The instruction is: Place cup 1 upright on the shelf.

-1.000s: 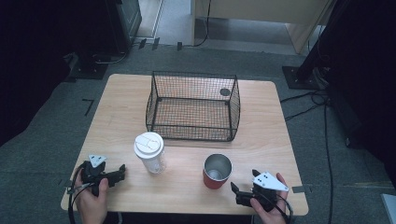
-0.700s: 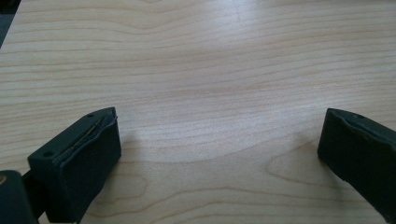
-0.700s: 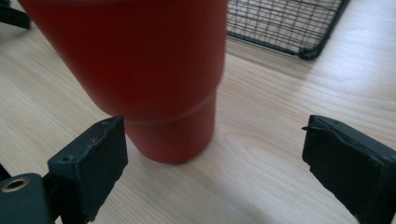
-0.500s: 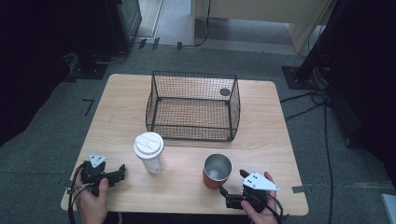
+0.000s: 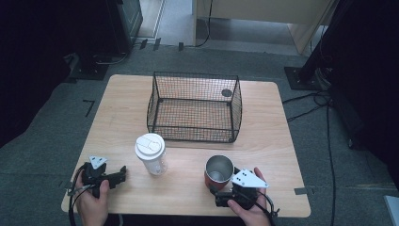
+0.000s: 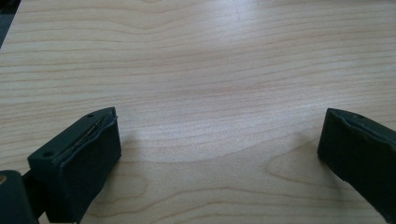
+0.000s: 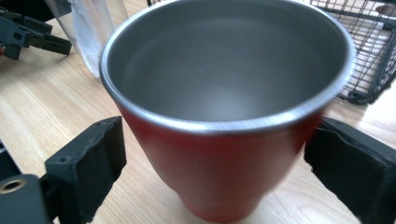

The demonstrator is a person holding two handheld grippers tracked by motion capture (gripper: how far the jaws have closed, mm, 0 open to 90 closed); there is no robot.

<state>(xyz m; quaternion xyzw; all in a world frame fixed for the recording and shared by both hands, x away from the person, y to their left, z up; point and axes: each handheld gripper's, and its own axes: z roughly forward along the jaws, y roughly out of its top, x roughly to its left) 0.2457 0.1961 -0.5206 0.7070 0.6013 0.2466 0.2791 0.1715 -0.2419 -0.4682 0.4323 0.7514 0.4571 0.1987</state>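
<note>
Red tumbler point(image 5: 219, 171): upright at the near right of the counter point(image 5: 122, 108), between the right gripper's jaws.
Right gripper point(image 5: 217, 194): jaws apart, just opening, pads clear of the tumbler's sides.
Left gripper point(image 5: 123, 172): near left, jaws apart over bare wood.
Wire basket point(image 5: 194, 107): far centre.

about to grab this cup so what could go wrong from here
The right gripper, whose jaws have just been opening, straddles the red metal cup with a steel lining low, where it tapers; the pads could slip upward on closing. A push could slide the cup toward the clear plastic cup with a white lid.
</note>
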